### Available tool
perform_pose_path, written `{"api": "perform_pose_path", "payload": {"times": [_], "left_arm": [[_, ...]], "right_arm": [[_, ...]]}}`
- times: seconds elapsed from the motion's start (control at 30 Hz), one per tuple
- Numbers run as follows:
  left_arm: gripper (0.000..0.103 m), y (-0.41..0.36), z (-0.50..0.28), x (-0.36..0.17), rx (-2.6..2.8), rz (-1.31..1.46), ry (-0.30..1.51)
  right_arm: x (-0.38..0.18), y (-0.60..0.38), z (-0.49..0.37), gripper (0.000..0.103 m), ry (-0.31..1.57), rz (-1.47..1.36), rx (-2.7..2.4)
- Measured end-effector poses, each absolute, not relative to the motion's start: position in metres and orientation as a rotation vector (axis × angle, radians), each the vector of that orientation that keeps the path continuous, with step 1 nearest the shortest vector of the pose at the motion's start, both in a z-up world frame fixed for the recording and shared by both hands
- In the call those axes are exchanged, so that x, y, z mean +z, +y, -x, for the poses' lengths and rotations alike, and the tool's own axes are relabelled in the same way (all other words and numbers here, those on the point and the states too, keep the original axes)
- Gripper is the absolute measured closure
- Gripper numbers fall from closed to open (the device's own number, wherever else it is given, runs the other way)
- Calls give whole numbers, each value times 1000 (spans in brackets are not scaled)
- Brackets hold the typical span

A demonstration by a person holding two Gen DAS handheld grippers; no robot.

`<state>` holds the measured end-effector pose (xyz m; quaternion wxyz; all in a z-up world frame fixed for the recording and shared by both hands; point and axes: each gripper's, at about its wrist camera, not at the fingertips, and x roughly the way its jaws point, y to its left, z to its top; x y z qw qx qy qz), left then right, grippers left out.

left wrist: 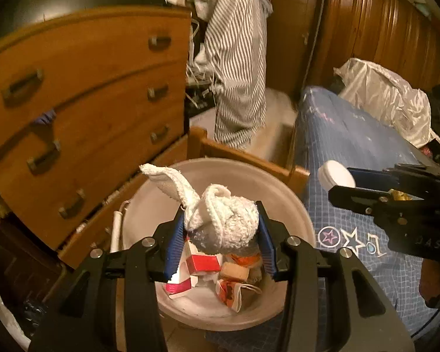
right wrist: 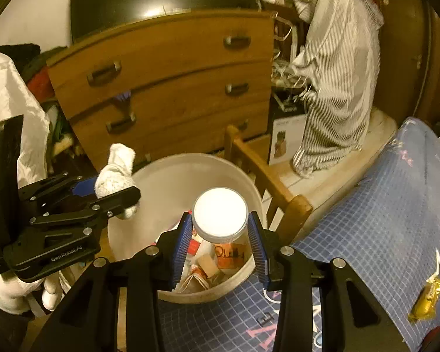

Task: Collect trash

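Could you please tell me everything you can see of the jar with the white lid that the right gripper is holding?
The jar looks like clear plastic with a ribbed white screw lid, closed. Its contents cannot be made out. The right gripper is clamped on its sides with its blue ribbed pads, holding it lid toward the camera over the pale round trash bin, above the wrappers inside. Nothing else touches it.

- "GenRobot.AI" in white letters along the black side of the left gripper point(right wrist: 114, 196), right wrist view.
- Small white print at that gripper's rear end, too small to read.
- "OAS" embossed on the black body of the right gripper point(left wrist: 341, 182), left wrist view; partly cut off.
- Single letter "E" printed on the blue checked bedcover point(right wrist: 381, 220), near bottom edge.
- Dark scrawl on an orange wrapper point(right wrist: 230, 253) in the bin; not legible.
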<state>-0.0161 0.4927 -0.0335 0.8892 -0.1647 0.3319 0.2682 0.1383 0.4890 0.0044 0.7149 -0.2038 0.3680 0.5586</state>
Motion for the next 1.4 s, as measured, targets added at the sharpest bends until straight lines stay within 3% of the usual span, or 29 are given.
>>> {"api": "perform_pose_path", "payload": {"times": [0.6,0.67,0.7,0.77,1.07,1.17,1.27,1.4], "left_arm": [[60,520,3,-67,545,372,751],[56,521,3,-67,554,364,749],[46,522,3,-68,574,357,753],[38,526,4,-68,602,359,744],[38,520,15,-59,634,349,711],[23,505,33,-43,656,342,647],[8,481,58,-24,692,326,558],[6,444,94,-5,785,311,444]], "right_arm": [[-34,527,-162,62,888,475,1243],[-35,528,-163,62,883,482,1246],[-34,528,-164,57,878,481,1248],[-29,525,-167,43,862,453,1252],[-7,495,-167,43,819,362,1284],[9,472,-155,43,767,317,1302],[26,431,-132,35,661,271,1308],[37,385,-104,27,558,249,1308]]}}
